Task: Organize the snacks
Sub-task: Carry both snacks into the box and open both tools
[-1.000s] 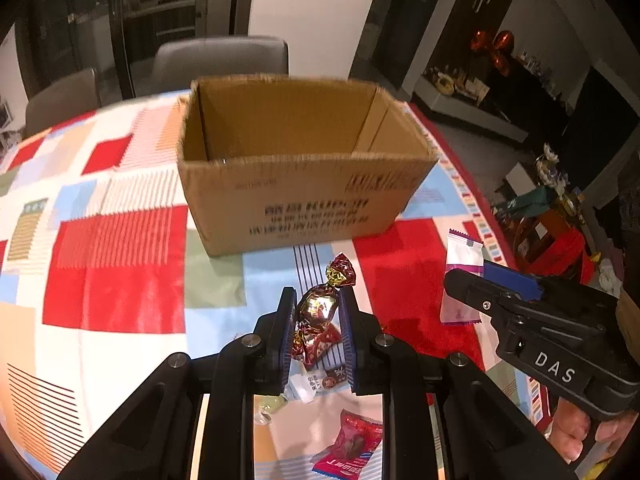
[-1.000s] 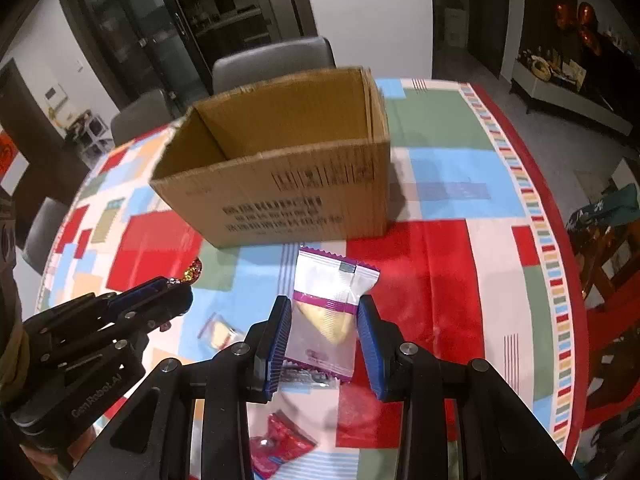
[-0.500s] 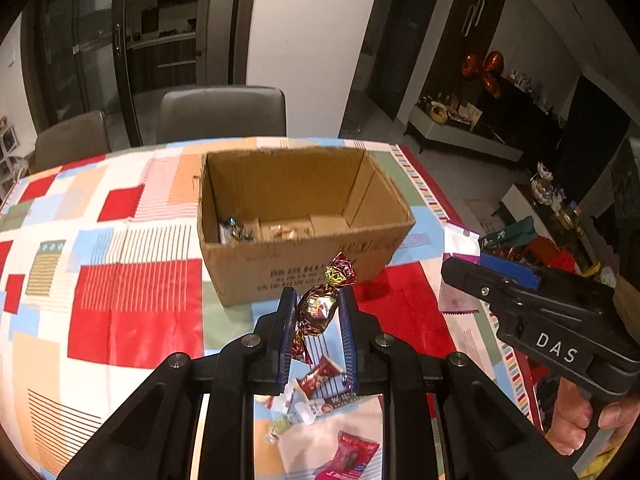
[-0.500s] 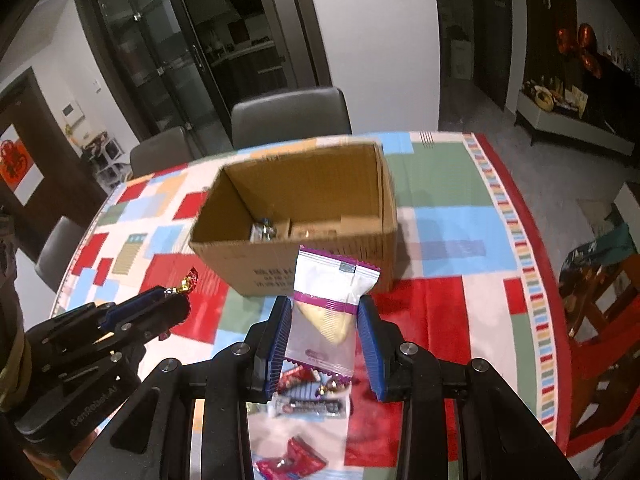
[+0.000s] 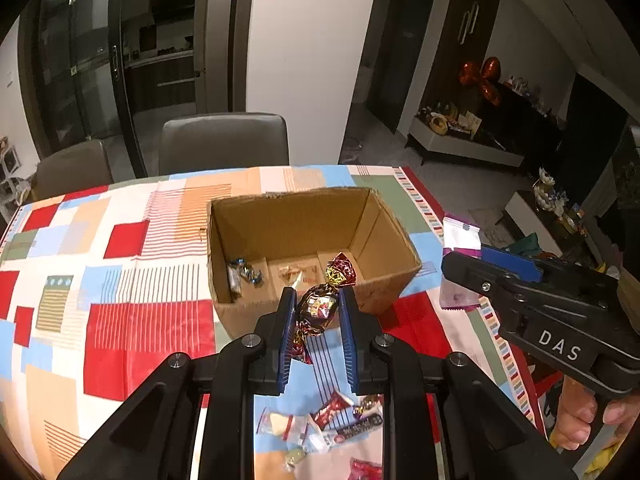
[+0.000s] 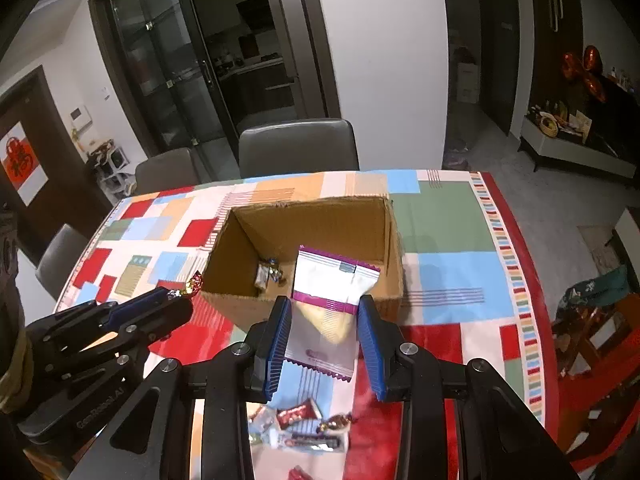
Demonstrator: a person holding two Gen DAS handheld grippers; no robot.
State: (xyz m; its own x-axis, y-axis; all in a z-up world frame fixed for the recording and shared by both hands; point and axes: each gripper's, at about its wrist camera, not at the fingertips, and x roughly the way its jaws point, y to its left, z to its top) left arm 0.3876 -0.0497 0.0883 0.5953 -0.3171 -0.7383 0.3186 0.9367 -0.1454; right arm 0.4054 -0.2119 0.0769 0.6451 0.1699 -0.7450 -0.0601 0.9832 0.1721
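Left claw point(image 5: 314, 312) is clamped on a dark red and gold foil-wrapped twist candy point(image 5: 320, 304). Right claw point(image 6: 323, 330) is closed on a white and purple plastic snack packet with a pale yellow biscuit inside point(image 6: 330, 308). Both are held up in the air, just short of the near wall of the open brown cardboard box point(image 5: 384, 284).

Change over the last second: both claws have risen from low over the tabletop, where only the box's printed front face showed, to a height that looks down into the box. The grips look unchanged.

Inside the box: a blue-silver wrapped sweet point(image 5: 244, 272) lies by the left wall, and a pale wrapper point(image 5: 296, 272) sits mid-floor. Nearer than the box, a loose heap of small red and clear wrapped snacks point(image 6: 298, 426) lies on the patchwork red, blue and white tabletop point(image 5: 112, 344).

Judgement: pick-up done for both items; the carry is nearly over. What remains is moving forward past the near wall and releasing. The heap suggests several more rounds.
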